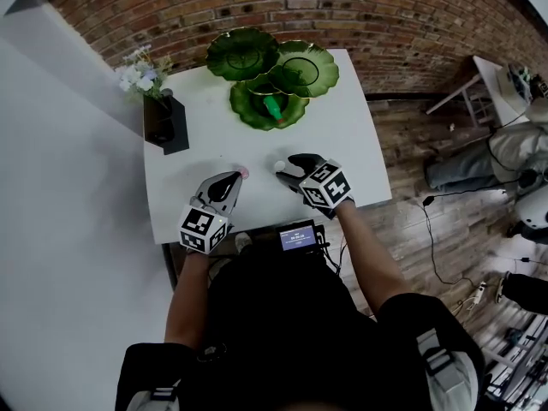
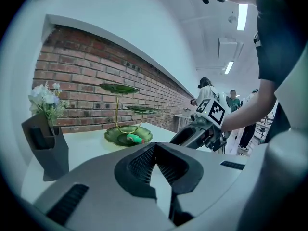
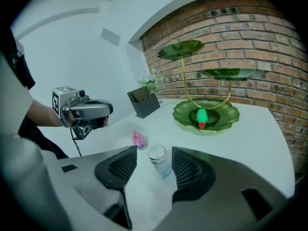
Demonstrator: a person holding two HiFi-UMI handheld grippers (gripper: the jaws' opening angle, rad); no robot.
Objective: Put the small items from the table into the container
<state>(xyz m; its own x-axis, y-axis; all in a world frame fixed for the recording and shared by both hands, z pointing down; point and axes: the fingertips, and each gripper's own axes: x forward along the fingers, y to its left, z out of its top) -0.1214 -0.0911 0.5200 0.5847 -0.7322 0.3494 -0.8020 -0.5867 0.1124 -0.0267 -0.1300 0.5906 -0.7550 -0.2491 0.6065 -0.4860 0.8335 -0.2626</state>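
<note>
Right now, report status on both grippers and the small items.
Left gripper shut, empty. Right gripper open, clear bottle between its jaws, not gripped. Pink item loose on table; green bottle already in bottom tray. Nothing blocks the tray.
</note>
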